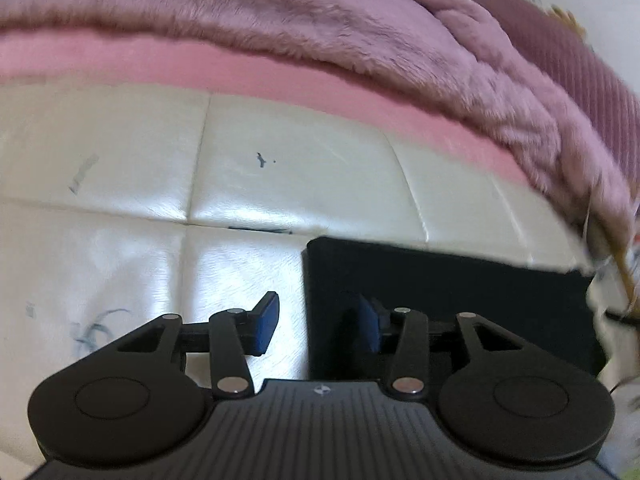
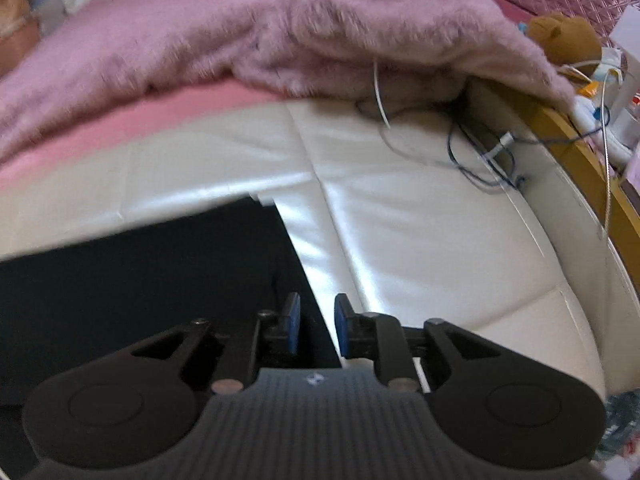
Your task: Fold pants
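Fluffy pink blanket (image 1: 320,12), white quilted surface (image 2: 420,240), tangled cables (image 2: 480,152), brown plush toy (image 2: 568,36)

Bedroom: fuzzy pink blanket (image 2: 192,36), teddy bear (image 2: 568,38)

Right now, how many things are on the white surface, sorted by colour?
Black: 1, the folded pants
Pink or mauve: 2, the furry blanket and the pink sheet
White: 1, the cable
Dark blue: 1, the thin cord
Total: 5

Bare white padded surface (image 2: 420,240) lies open from ten to two o'clock. Beyond, at twelve, the furry pink blanket (image 2: 360,28) heaps up; tangled cables (image 2: 484,156) crowd two o'clock by the wooden rim (image 2: 580,160).
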